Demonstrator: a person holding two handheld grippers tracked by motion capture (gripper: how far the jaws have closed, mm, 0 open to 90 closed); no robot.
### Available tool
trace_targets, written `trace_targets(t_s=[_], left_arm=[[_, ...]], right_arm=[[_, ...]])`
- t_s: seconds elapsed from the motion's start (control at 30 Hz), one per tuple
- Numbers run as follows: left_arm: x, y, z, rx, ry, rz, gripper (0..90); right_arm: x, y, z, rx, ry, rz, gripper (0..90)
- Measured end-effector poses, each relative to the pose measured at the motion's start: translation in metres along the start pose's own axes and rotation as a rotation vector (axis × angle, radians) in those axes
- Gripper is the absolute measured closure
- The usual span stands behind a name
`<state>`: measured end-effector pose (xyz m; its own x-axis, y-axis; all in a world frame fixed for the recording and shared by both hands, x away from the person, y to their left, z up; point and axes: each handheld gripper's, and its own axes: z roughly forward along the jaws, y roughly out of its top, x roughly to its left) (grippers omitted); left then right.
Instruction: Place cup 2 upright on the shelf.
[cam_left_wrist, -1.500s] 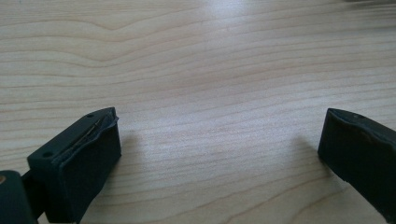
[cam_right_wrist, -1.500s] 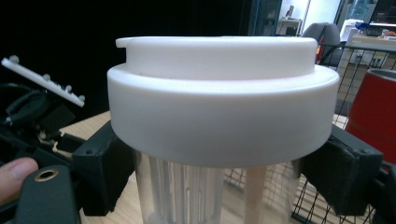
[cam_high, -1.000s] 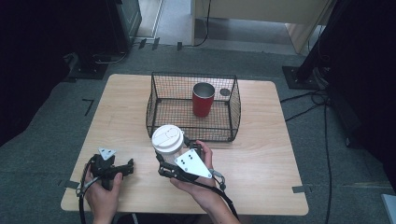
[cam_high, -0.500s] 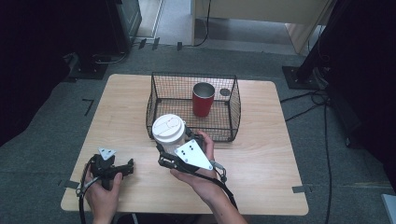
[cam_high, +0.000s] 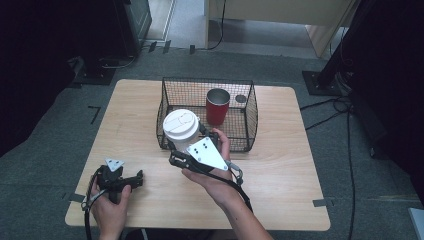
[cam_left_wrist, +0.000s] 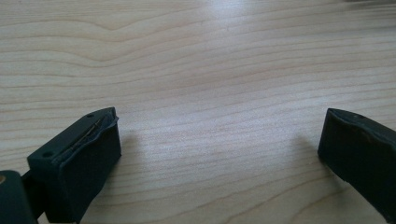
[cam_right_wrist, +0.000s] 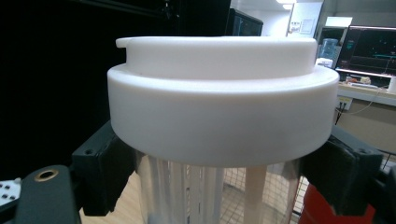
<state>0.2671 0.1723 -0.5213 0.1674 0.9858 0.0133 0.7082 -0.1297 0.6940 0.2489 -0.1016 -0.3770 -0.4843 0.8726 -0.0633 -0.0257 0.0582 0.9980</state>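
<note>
White-lidded clear cup (cam_high: 181, 129) is clamped in my right gripper (cam_high: 186, 150), fingers (cam_right_wrist: 100, 175) pressing its sides just under the lid, upright, held above the front-left rim of the wire basket (cam_high: 250, 117). Red cup (cam_high: 217, 106) stands inside the basket w/ a small dark disc beside it. My left gripper (cam_high: 120, 178) rests near the tabletop (cam_high: 280, 165) front-left corner, fingers (cam_left_wrist: 86, 163) wide apart, nothing btw them.

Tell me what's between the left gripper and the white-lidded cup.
Only bare table between the left gripper and the white-lidded cup held in the right gripper, seen in the high view.
</note>
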Motion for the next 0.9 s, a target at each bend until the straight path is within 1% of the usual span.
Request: trace_targets(t_s=[0.1,0.27,0.6,0.73,0.9], left_arm=[[0.0,0.0,0.0,0.0,0.0,0.0,0.0],[0.0,0.0,0.0,0.002,0.0,0.002,0.0],[0.0,0.0,0.0,0.002,-0.001,0.0,0.0],[0.0,0.0,0.0,0.002,-0.001,0.0,0.0],[0.0,0.0,0.0,0.001,-0.001,0.0,0.0]], right_arm=[[-0.001,0.004,0.003,-0.002,-0.004,0.004,16.1],[-0.003,0.01,0.009,-0.009,-0.01,-0.004,16.2],[-0.006,0.018,0.022,-0.018,-0.032,0.002,16.1],[-0.009,0.02,0.027,-0.02,-0.04,-0.003,16.1],[-0.011,0.023,0.033,-0.023,-0.045,0.008,16.1]])
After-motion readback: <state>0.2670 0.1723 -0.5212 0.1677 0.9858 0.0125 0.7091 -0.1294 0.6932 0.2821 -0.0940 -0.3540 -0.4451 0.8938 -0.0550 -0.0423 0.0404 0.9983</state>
